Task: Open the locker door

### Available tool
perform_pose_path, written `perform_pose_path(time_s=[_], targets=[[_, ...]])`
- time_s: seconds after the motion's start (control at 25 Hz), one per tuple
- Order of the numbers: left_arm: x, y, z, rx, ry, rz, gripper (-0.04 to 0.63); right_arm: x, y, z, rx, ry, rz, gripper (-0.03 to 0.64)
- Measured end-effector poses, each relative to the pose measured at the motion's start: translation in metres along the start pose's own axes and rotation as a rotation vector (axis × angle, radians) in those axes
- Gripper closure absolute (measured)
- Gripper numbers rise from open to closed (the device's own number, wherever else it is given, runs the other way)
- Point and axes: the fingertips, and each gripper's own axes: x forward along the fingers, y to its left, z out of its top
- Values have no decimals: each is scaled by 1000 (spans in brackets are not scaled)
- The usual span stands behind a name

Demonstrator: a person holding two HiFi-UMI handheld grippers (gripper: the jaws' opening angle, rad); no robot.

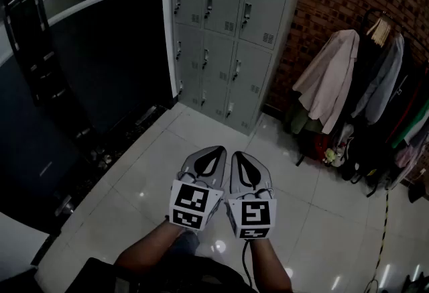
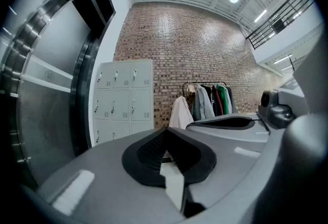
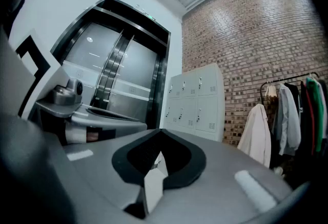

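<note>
While the bank of lockers [image 1: 224, 23] stands against the far wall, well apart from you across the tiled floor [image 1: 154, 171], no door is within reach yet. Each locker door [image 1: 253, 77] looks like thin sheet metal, so expect it to be light and stiff, swinging freely once the latch gives. Take hold at the small handle [image 1: 236, 70] near the door's left edge; the flat face would likely be too smooth to grip. Your left gripper [image 1: 216, 151] and right gripper [image 1: 239, 155] sit side by side low before you, each with its fingers [image 2: 146, 154] pressed together on nothing. Coats [image 1: 332, 77] hang just right of the lockers
</note>
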Motion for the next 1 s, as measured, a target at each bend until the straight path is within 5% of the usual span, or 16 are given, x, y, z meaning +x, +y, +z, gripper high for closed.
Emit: perform_pose_path(time_s=[1.0], targets=[[222,207,9,-40,-7,-43,591,287,-63,-3,-20,33,-56,617]])
